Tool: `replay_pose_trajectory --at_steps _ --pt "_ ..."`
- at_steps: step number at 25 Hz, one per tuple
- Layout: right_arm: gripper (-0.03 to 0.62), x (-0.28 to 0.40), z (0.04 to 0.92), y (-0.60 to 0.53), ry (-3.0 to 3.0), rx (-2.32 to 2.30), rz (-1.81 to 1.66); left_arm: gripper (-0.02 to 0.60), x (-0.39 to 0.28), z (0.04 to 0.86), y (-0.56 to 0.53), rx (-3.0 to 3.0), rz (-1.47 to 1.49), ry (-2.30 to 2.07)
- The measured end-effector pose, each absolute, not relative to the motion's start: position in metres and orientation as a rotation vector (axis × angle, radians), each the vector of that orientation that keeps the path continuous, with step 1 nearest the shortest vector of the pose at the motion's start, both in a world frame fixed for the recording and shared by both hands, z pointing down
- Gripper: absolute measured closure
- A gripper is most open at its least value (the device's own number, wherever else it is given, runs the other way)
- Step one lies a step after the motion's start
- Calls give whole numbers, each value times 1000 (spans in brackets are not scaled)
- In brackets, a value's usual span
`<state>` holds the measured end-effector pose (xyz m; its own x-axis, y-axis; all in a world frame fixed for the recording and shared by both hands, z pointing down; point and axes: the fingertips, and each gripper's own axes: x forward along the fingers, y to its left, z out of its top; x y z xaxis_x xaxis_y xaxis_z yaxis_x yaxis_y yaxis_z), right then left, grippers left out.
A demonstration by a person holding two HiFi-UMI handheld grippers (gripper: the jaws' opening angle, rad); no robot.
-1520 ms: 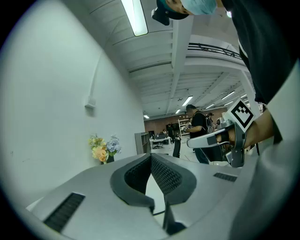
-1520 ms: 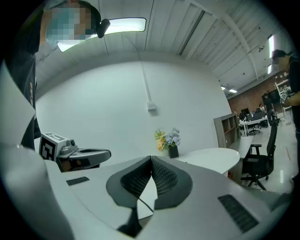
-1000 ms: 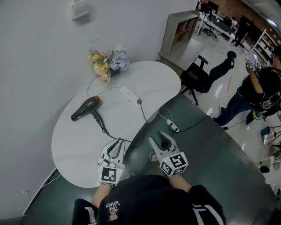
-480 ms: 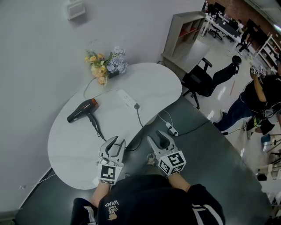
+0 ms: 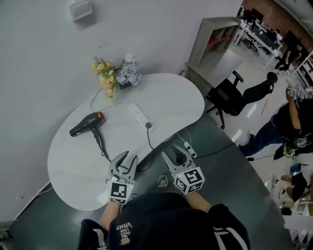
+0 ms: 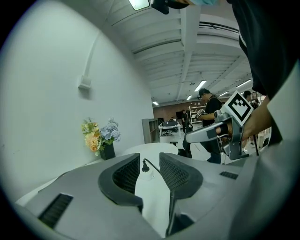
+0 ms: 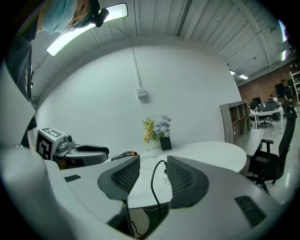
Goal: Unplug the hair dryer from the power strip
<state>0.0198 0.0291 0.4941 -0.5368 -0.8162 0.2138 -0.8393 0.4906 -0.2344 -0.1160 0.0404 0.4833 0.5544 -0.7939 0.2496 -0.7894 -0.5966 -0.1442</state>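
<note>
I see a bright, evenly lit indoor room. In the head view, light falls from overhead. The white table (image 5: pixel 73 168) reads pale and nearly flat, with only faint, soft shadows. The dark hair dryer (image 5: pixel 87 123) stands out crisply against it. The pale floor (image 5: pixel 252 111) at right carries glare streaks.

In the right gripper view, a long ceiling lamp (image 7: pixel 84 29) glows blown-out white. In the left gripper view, another lamp (image 6: pixel 139 3) shines at the top edge.

Both gripper views are fisheye: straight lines bow, and the corners fall to black. The closest foreground looks soft, while the far room stays fairly sharp.
</note>
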Motion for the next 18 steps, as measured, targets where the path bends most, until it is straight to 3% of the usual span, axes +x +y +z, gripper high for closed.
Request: replay_pose_trajectory --at_steps 18 --pt "428 60 520 -33 -2724 1214 478 451 -101 512 -17 -2587 -623 1622"
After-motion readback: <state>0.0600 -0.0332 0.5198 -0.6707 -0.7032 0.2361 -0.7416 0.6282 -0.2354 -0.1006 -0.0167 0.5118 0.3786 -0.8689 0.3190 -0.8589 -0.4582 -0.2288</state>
